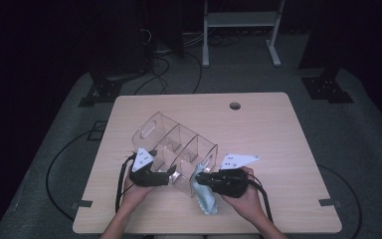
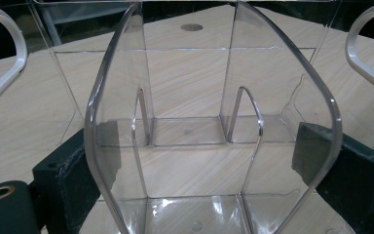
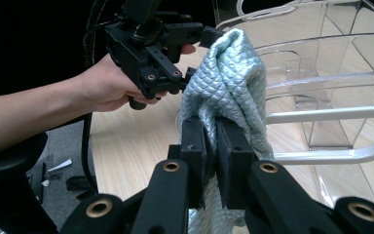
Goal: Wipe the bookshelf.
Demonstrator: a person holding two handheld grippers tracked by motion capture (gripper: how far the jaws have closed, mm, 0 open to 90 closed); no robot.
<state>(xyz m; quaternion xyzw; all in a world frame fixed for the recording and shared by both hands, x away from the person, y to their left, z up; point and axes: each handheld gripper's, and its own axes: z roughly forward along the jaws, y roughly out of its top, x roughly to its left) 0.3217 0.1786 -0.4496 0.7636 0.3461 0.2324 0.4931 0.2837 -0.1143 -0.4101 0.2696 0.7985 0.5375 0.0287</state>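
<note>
Here, two claws work a clear organizer and a pale blue cloth at the near edge of the table [image 1: 278,129].

At the left, the left claw [image 1: 171,175] clamps the near end wall of the clear plastic organizer [image 1: 176,144], its pads pressed on either side of that wall, probably to steady the box. To its right, just beside the organizer's near right corner, the right claw [image 1: 200,178] is closed tight on a fold of the quilted cloth [image 1: 205,196], which hangs bunched from its pads, likely ready to go into a compartment.

Wooden table [image 1: 278,139], clear divided organizer [image 1: 179,144] on it
</note>
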